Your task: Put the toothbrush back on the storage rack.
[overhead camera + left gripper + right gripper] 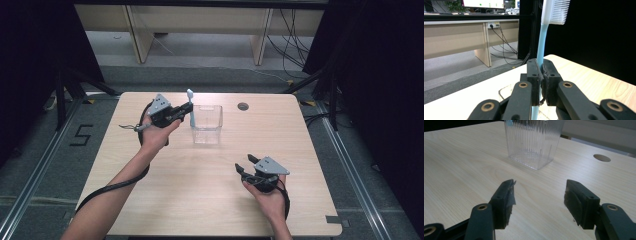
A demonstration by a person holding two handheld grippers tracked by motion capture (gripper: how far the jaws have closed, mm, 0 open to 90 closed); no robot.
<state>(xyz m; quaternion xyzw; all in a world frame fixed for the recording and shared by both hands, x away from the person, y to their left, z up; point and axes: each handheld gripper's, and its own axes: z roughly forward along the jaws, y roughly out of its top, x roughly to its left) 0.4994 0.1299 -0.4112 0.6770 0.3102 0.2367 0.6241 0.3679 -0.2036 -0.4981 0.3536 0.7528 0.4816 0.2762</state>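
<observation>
My left gripper (187, 111) is shut on the handle of a light blue toothbrush (191, 106), which stands upright with its white bristle head on top. In the left gripper view the toothbrush (541, 42) rises between the two closed pads. It is held at the left rim of a clear ribbed plastic cup (207, 124) near the table's middle back; the same cup (532, 142) stands ahead of my right gripper. My right gripper (244, 165) rests low at the front right, open, with nothing between its fingers (505, 200).
The light wooden table (210, 200) has a round cable hole (243, 106) right of the cup. Dark curtains flank both sides. Desks and loose cables stand on the floor beyond the far edge.
</observation>
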